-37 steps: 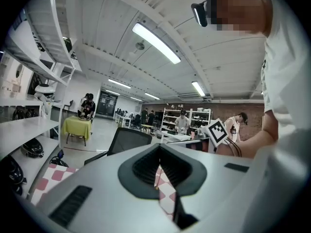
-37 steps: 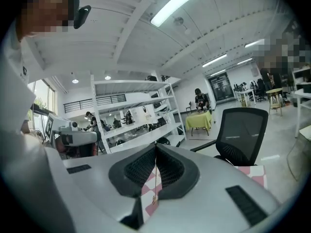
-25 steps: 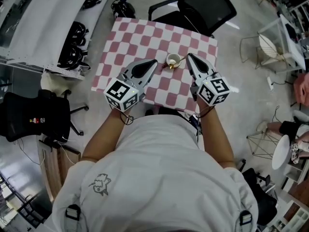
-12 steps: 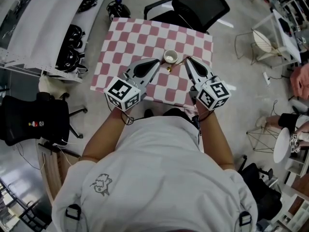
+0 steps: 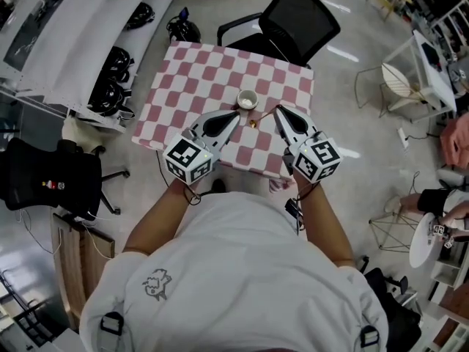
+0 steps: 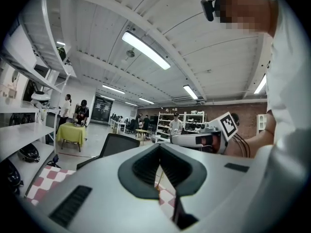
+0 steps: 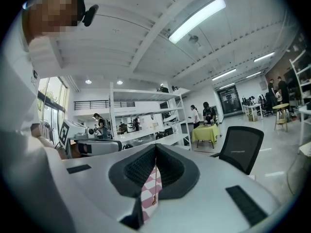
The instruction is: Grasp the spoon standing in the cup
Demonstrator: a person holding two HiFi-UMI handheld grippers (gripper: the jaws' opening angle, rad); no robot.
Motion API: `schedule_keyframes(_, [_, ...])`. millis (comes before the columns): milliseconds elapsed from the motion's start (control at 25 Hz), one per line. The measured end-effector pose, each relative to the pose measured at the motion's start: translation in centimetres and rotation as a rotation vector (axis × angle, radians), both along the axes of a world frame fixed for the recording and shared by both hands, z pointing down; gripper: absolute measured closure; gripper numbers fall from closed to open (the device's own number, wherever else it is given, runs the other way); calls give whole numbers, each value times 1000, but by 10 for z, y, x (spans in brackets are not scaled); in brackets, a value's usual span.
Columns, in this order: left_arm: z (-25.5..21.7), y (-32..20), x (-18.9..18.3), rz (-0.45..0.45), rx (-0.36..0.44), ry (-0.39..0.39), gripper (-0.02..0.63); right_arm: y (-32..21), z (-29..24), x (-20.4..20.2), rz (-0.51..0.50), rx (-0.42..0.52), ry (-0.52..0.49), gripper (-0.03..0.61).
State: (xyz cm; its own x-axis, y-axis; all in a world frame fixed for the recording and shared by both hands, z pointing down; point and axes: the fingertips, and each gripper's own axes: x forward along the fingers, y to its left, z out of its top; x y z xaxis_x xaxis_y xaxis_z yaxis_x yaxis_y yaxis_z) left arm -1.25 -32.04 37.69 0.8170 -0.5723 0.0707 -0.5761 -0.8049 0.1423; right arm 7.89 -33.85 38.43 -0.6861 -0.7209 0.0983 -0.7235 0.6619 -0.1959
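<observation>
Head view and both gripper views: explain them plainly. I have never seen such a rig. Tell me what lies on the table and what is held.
No robot here: a person wears a camera on the head, looking down, and holds a two-jaw left gripper and right gripper. The other two pictures come from cameras riding on those grippers. On the checkered table stands a white cup. The right gripper seems closed on the thin spoon; the left is closed, empty.

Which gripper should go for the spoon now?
Left gripper, probably: in the head view it sits nearer the spoon and cup than the right gripper. Both have jaws together and must open first.
</observation>
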Motion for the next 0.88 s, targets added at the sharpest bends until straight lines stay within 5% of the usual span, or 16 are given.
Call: schedule_keyframes(880, [25, 118, 65, -176, -50, -65, 600, 106, 30, 94, -118, -36, -39, 545])
